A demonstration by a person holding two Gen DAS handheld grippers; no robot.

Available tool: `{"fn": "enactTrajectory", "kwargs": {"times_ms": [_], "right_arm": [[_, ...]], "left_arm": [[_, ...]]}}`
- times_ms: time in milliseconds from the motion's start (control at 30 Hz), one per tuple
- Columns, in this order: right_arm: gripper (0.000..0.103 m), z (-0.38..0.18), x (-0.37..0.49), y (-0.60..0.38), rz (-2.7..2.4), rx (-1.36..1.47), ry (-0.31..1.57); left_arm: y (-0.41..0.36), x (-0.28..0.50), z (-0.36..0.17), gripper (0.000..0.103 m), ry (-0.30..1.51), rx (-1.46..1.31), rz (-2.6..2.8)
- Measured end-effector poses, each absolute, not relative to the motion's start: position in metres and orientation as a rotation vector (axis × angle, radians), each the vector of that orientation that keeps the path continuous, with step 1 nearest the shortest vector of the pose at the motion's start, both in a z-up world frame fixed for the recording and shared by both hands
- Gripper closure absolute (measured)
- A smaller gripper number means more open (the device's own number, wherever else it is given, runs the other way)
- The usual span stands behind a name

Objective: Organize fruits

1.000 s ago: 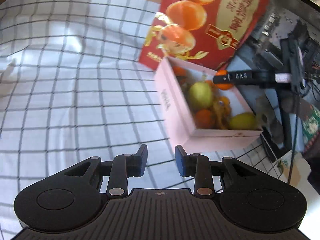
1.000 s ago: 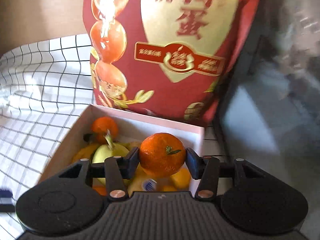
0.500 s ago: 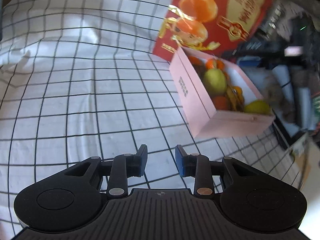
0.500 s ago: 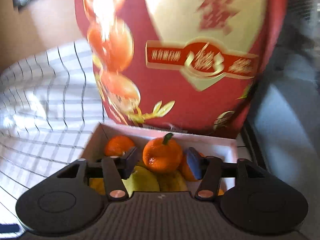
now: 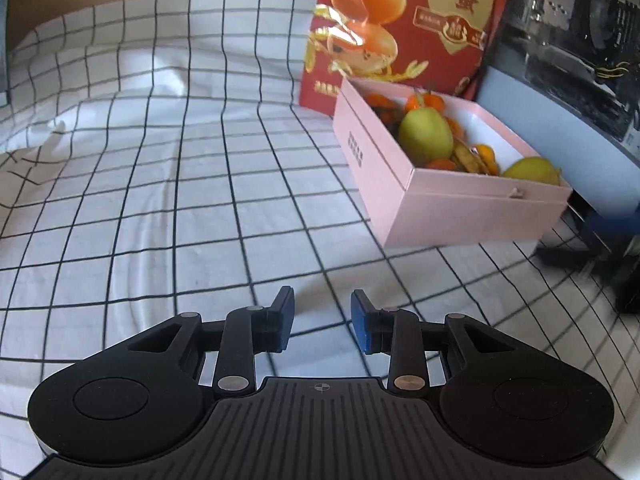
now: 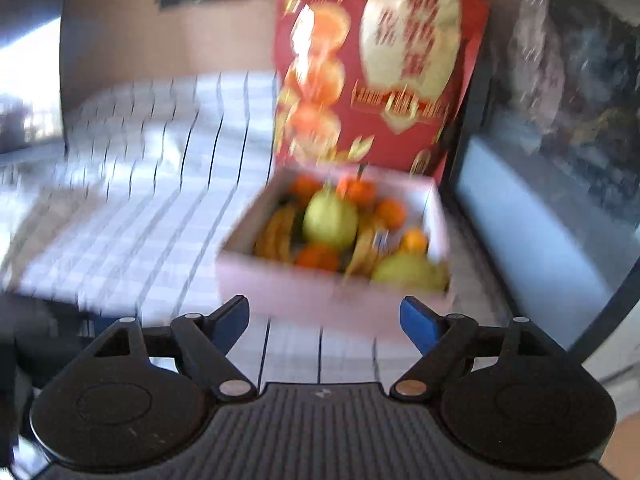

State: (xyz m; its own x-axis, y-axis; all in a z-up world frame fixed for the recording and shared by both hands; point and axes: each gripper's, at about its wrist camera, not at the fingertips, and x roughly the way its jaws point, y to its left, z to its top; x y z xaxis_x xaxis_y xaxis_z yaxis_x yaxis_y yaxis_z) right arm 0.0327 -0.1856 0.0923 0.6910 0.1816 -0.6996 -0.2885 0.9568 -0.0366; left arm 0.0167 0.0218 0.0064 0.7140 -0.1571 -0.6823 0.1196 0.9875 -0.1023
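A pink box (image 5: 480, 196) on the checked cloth holds a green pear (image 5: 425, 136), a second pear (image 5: 530, 170), mandarins and bananas. My left gripper (image 5: 322, 320) hovers over bare cloth to the box's near left. Its jaws stand almost together and are just starting to part, with nothing between them. In the blurred right wrist view the pink box (image 6: 304, 292) lies just ahead of my right gripper (image 6: 324, 316). That gripper's jaws are opening wide and hold nothing. A stemmed mandarin (image 6: 356, 192) rests at the back of the box behind the green pear (image 6: 330, 220).
A tall red bag (image 5: 420, 20) printed with oranges stands right behind the box. A grey-blue case (image 5: 560, 120) and dark equipment line the right side. The white checked cloth (image 5: 160, 160) spreads out to the left, wrinkled at the far left.
My right gripper let go of the mandarin into the box, opened wide and pulled back from it. My left gripper swung so the box sits farther off at the right.
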Motion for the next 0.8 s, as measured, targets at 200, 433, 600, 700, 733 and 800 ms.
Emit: {"fn": "enactTrajectory", "kwargs": {"times_ms": [200, 433, 600, 700, 733, 800], "right_arm": [[0.02, 0.044, 0.046, -0.192, 0.27, -0.092, 0.817], [0.013, 0.026, 0.053, -0.208, 0.178, -0.063, 0.796], [0.003, 0.02, 0.058, -0.206, 0.2, -0.074, 0.779], [0.0, 0.019, 0.065, -0.208, 0.174, -0.065, 0.775], [0.0, 0.019, 0.065, -0.209, 0.164, -0.061, 0.772], [0.0, 0.019, 0.066, -0.209, 0.158, -0.06, 0.768]], "left_arm": [[-0.003, 0.02, 0.001, 0.057, 0.693, -0.004, -0.138], [-0.021, 0.018, -0.005, 0.05, 0.646, 0.035, -0.08], [-0.026, 0.025, -0.005, 0.049, 0.646, 0.041, -0.058], [-0.027, 0.026, -0.006, 0.048, 0.646, 0.045, -0.052], [-0.027, 0.027, -0.006, 0.048, 0.646, 0.047, -0.051], [-0.027, 0.027, -0.006, 0.048, 0.646, 0.046, -0.051]]}}
